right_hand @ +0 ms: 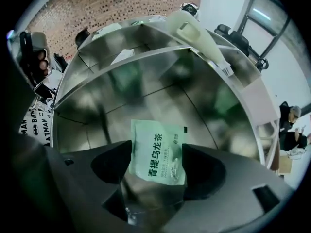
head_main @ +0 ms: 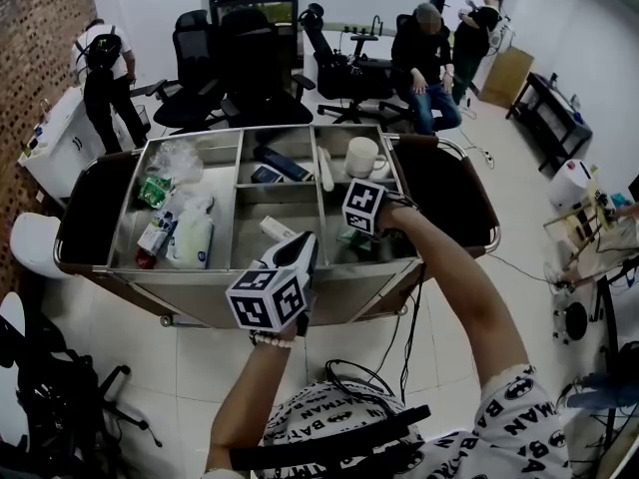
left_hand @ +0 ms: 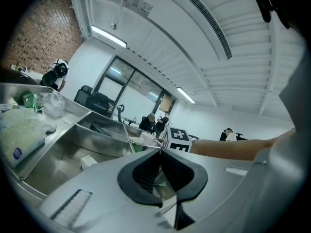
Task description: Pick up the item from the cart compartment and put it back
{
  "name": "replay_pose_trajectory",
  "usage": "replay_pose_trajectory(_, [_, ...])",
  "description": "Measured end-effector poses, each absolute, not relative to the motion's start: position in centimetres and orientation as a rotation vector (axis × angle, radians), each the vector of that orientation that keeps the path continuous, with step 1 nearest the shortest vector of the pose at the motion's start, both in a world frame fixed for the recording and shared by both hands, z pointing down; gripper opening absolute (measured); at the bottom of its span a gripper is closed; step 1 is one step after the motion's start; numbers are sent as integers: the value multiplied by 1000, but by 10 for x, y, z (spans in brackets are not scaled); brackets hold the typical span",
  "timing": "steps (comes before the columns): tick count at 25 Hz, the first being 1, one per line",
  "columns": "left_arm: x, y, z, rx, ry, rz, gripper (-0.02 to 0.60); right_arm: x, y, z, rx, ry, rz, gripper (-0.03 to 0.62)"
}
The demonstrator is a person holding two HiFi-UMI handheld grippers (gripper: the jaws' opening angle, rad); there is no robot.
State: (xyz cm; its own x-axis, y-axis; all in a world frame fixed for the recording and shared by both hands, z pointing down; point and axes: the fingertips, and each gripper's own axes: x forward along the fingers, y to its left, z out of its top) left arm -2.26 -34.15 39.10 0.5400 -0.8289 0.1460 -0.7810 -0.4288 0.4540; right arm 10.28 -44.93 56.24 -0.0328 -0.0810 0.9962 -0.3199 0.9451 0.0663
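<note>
Item: pale green tea sachet (right_hand: 159,140), lying flat and print side up on the steel floor of the front right compartment of the cart (head_main: 200,302), between the fingers of the right gripper (right_hand: 158,152). Right gripper: fingers spread wide on either side of the sachet, its side edges close against the pads, though the wide-angle view does not show whether they actually touch. Left gripper (left_hand: 160,152): held over the cart's front wall, fingertips pressed together with nothing between them; also stocked, a white mug (head_main: 361,156) in the rear right compartment and white packs (head_main: 190,238) in the left one.
</note>
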Motion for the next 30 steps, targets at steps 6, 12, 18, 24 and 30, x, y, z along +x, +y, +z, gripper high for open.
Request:
replay_pose_trajectory(6, [-24,-341,397,2281,-1300,-157,15,101,-442,568,237,-1577,265,284])
replay_pose_trajectory(12, [-32,-339,399,2277,-1323,-152,14,93,-433,558,224,-1631,241,91])
replay_pose_trajectory(18, [-35,-339,400,2299,-1330,-146,0,84,-436,502,403,-1889,246,84])
replay_pose_trajectory(24, [-32,-336,387,2369,-1344,-119,0,83,-423,414,676,-2250,224,84])
replay_pose_trajectory(30, [-34,-323,373,2432,-1369,-115,0,95,-384,339,889,-2505,123,84])
